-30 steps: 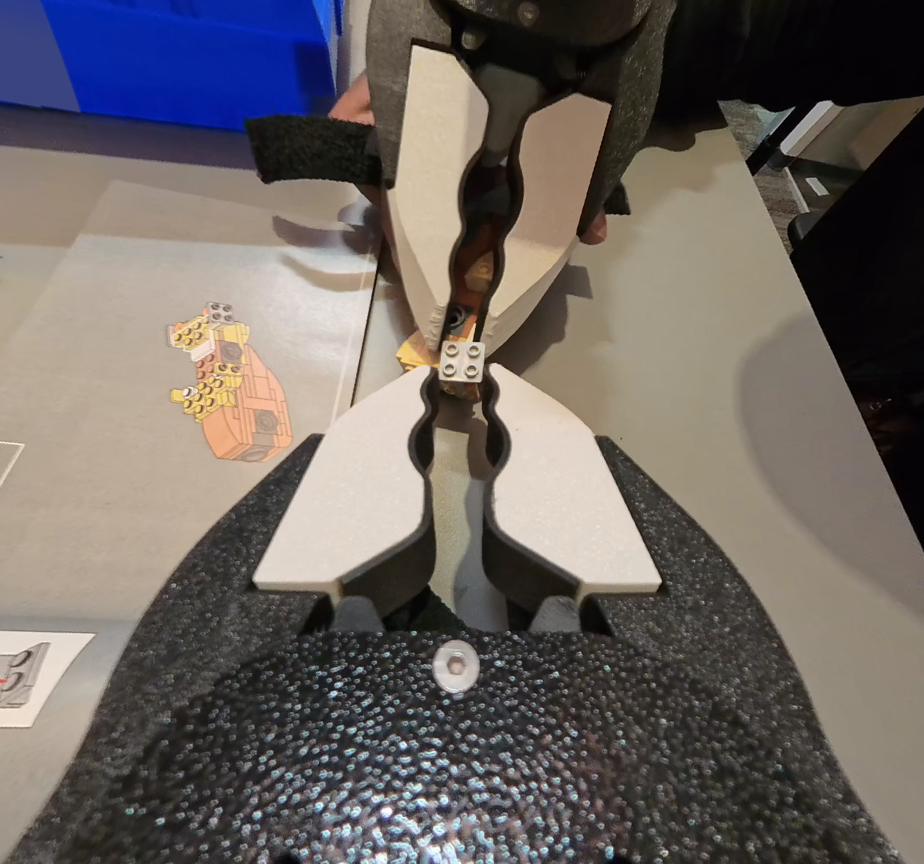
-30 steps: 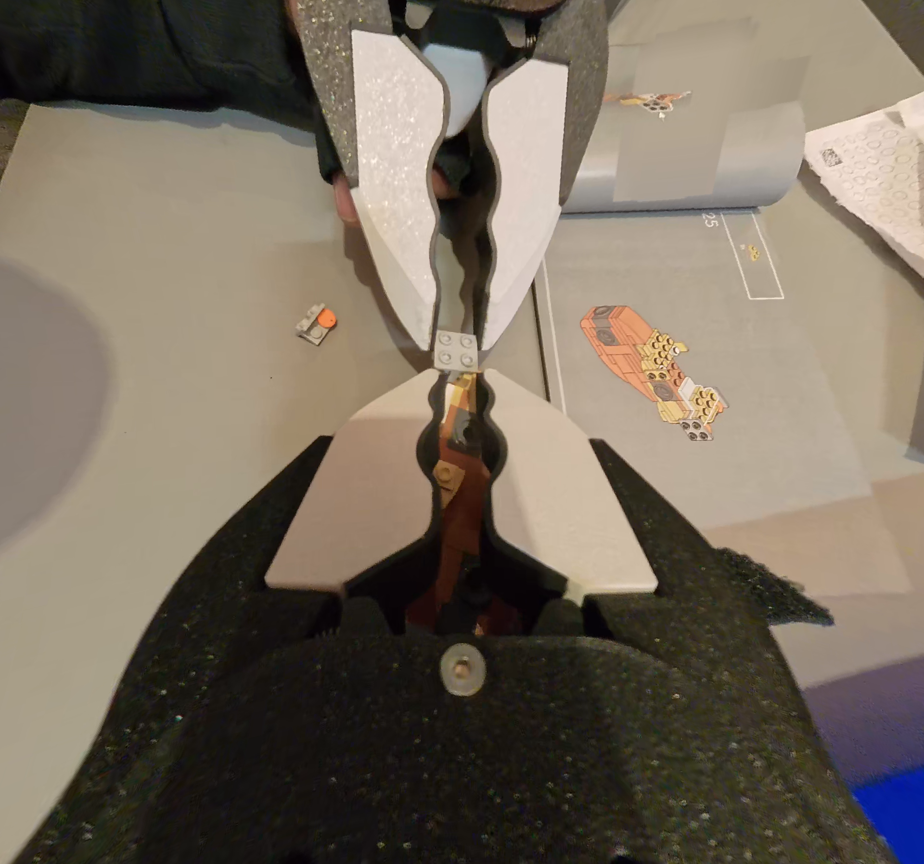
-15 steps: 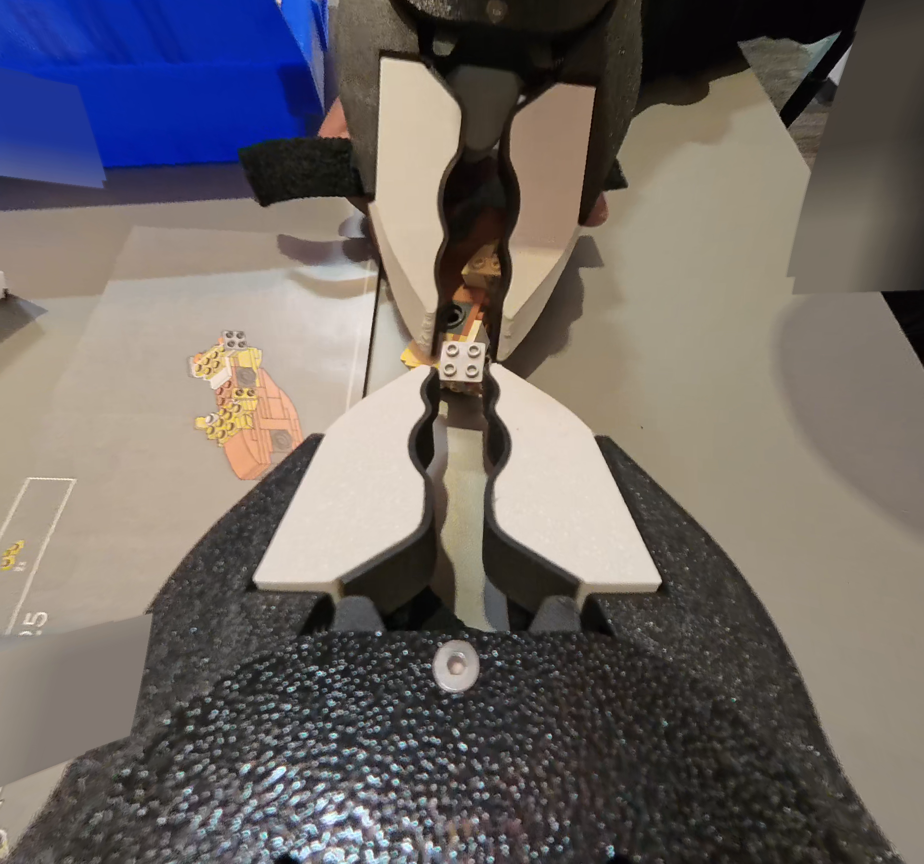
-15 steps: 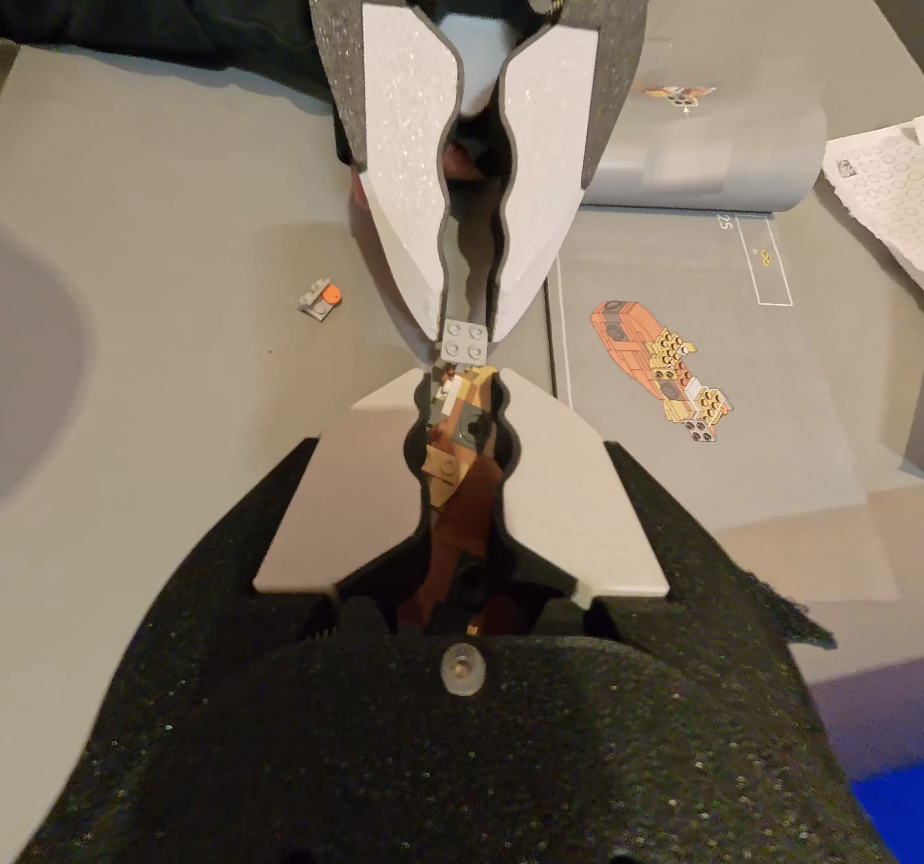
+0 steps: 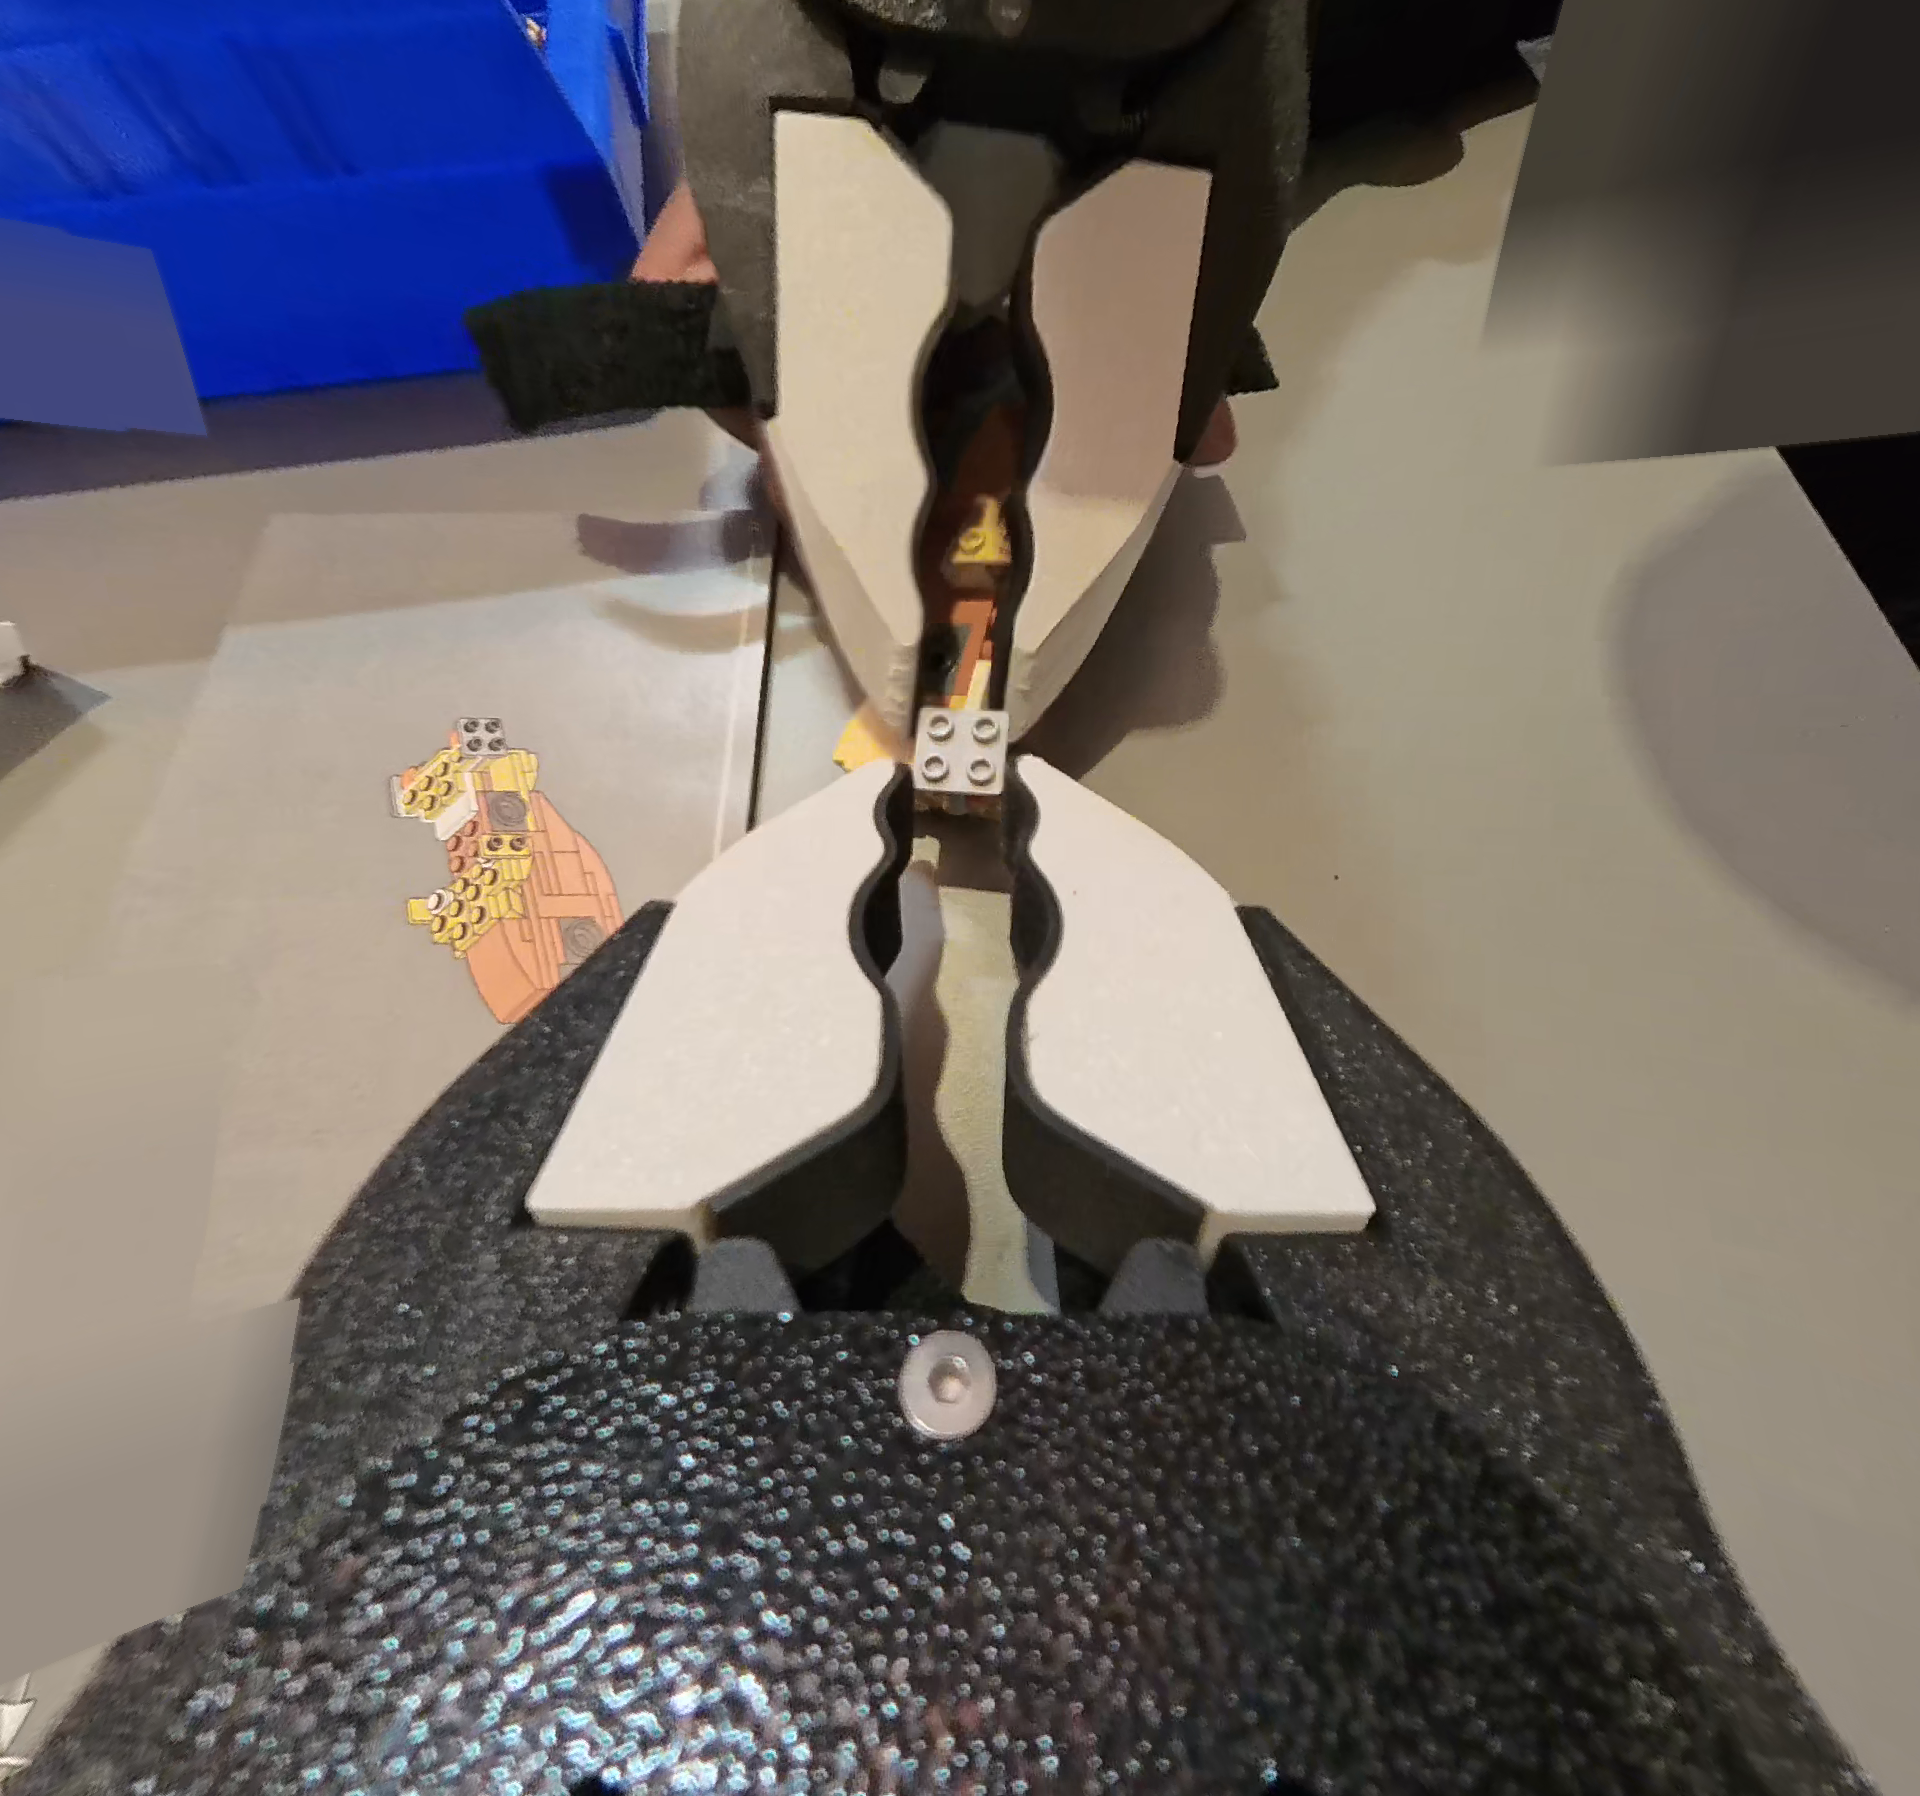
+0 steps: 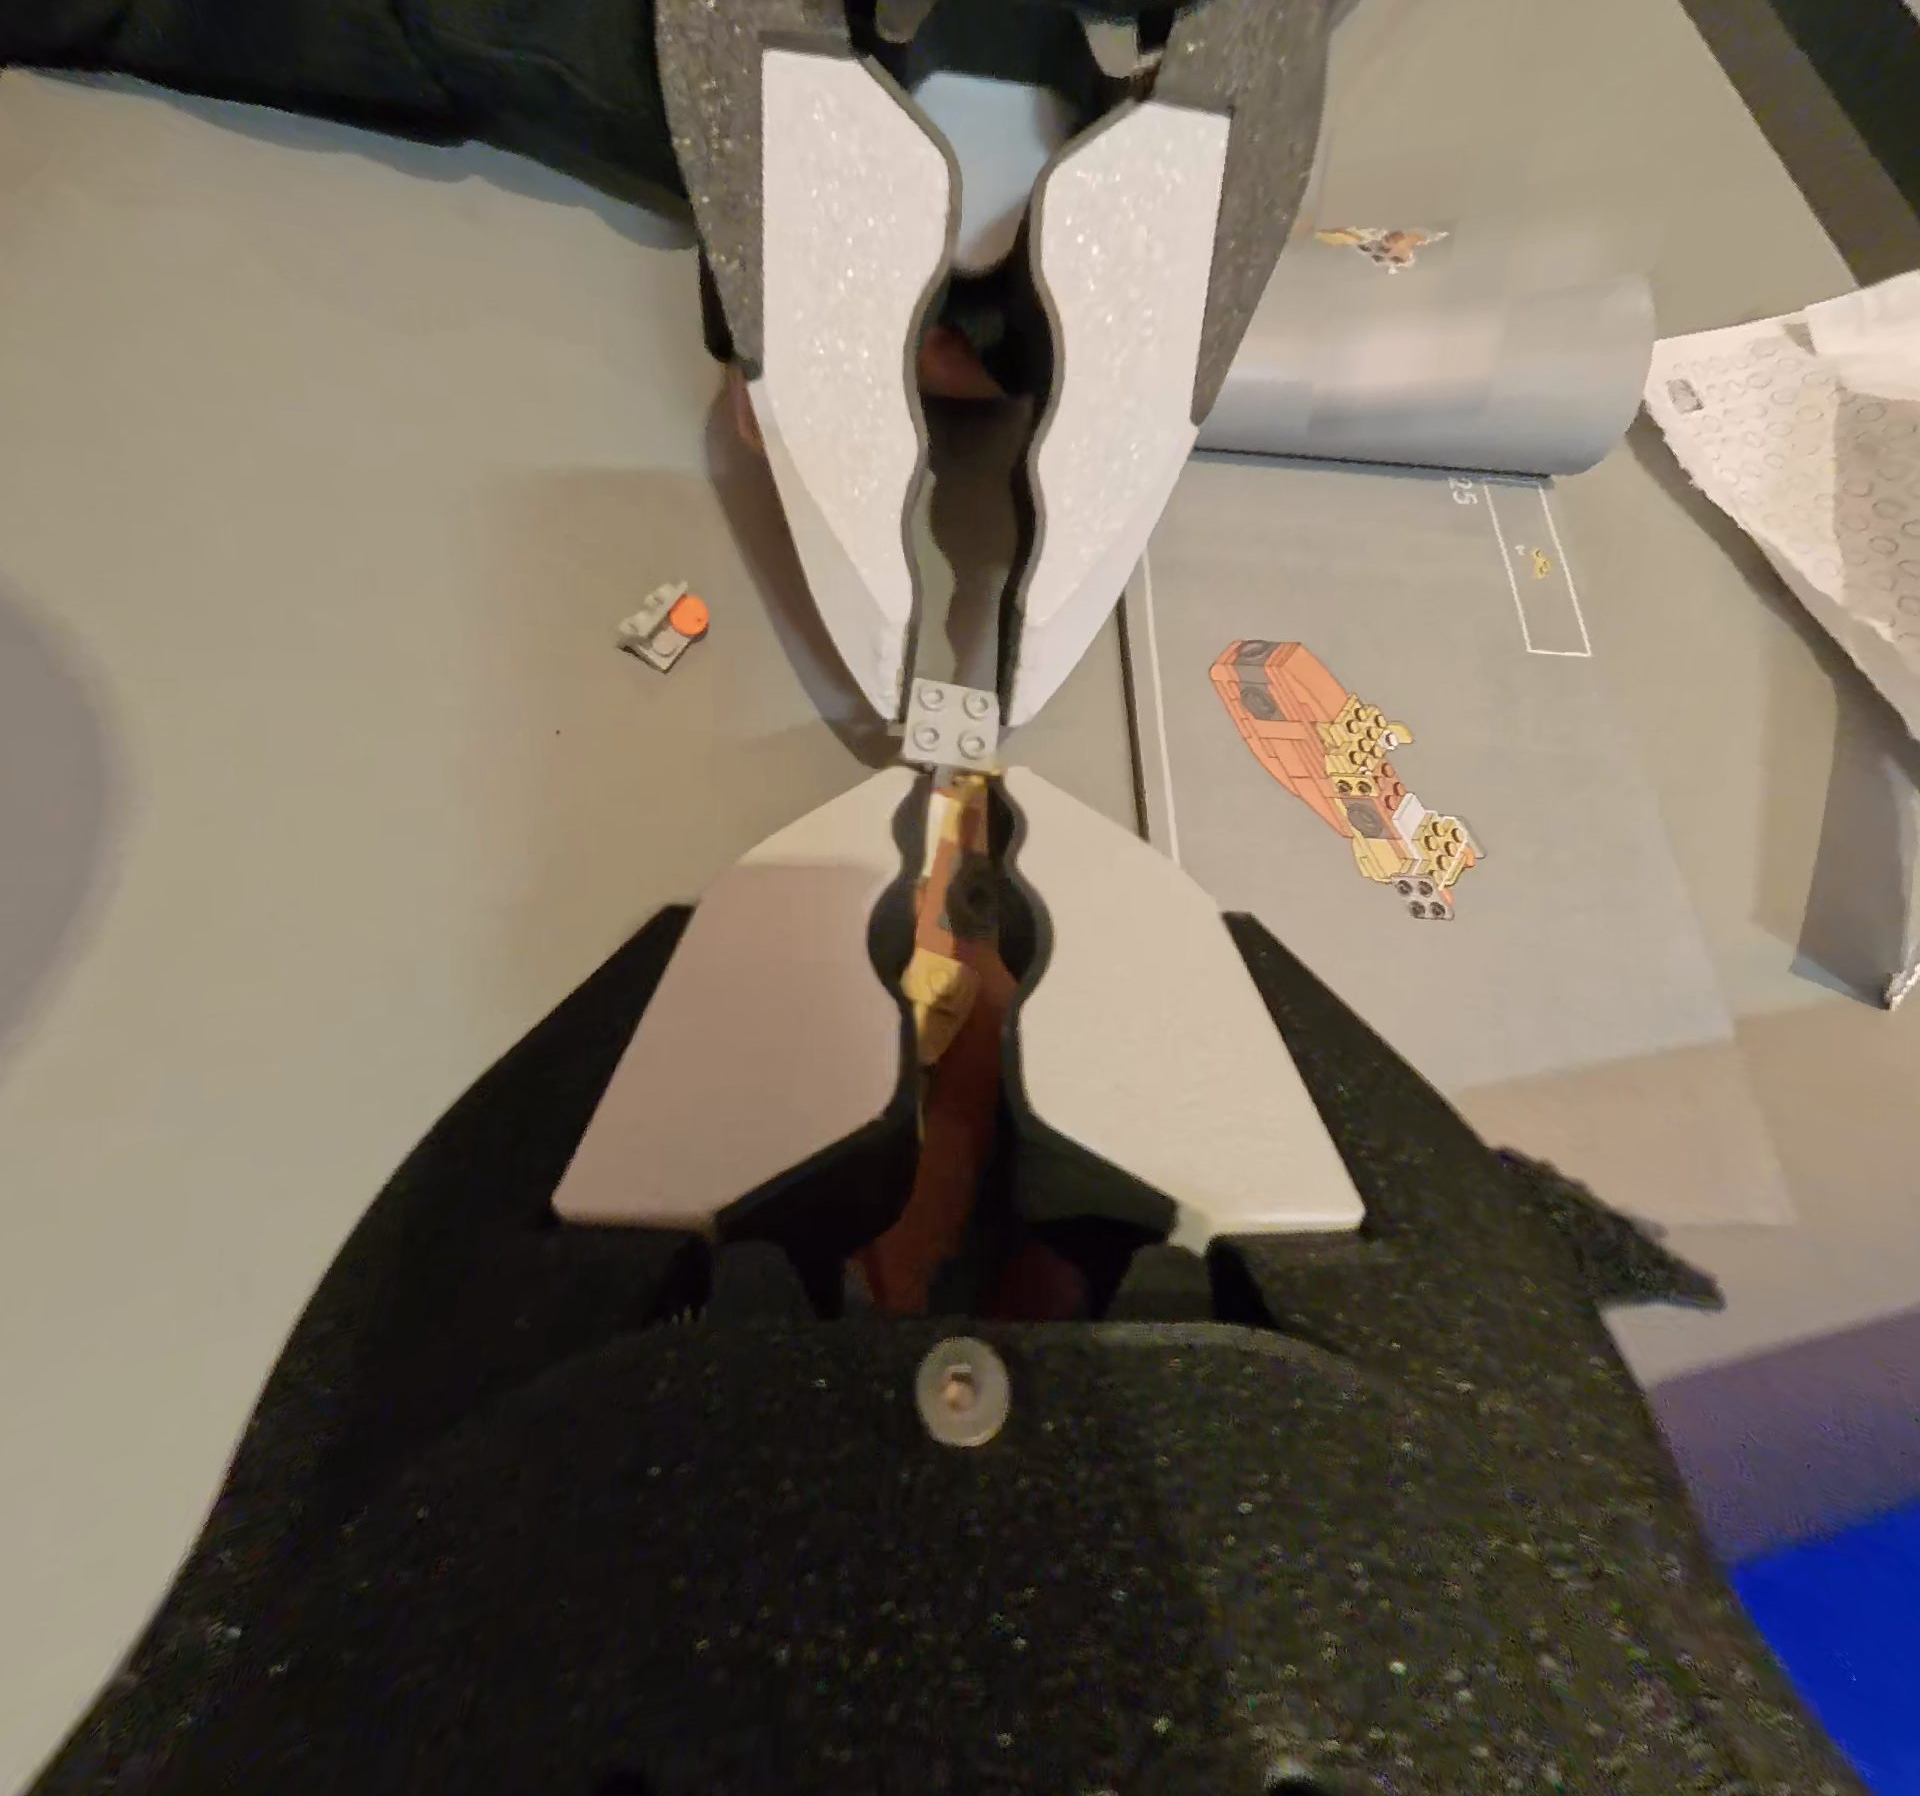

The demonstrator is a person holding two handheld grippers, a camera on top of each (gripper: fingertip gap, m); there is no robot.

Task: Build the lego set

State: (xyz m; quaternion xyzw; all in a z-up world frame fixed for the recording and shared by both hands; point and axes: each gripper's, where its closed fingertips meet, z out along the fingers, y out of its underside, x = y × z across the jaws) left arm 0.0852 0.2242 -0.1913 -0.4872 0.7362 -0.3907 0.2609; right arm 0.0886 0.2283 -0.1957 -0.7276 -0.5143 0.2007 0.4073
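Note:
My left gripper [image 5: 961,790] is shut on a small grey 2x2 plate [image 5: 961,752], pinched at the fingertips with its studs facing up. My right gripper [image 6: 951,801] is shut on a brown and tan lego model [image 6: 951,977] that lies lengthwise between its fingers. The two grippers meet tip to tip above the grey table. The plate [image 6: 954,720] touches the front end of the model. In the left wrist view the right gripper [image 5: 961,697] faces me with the model [image 5: 977,551] showing in its gap. Most of the model is hidden by the fingers.
An open instruction booklet [image 6: 1455,915] with a picture of the orange model lies on the table beside the grippers. A small grey piece with an orange stud [image 6: 665,626] lies on the table. A blue bin [image 5: 312,136] stands at the back. A crumpled white bag [image 6: 1818,499] lies beyond the booklet. The grippers are tip to tip, or close to it.
The grippers stay tip to tip with the plate against the model's end. Both views have shifted slightly, and the model sits at a slightly different angle in the right gripper.

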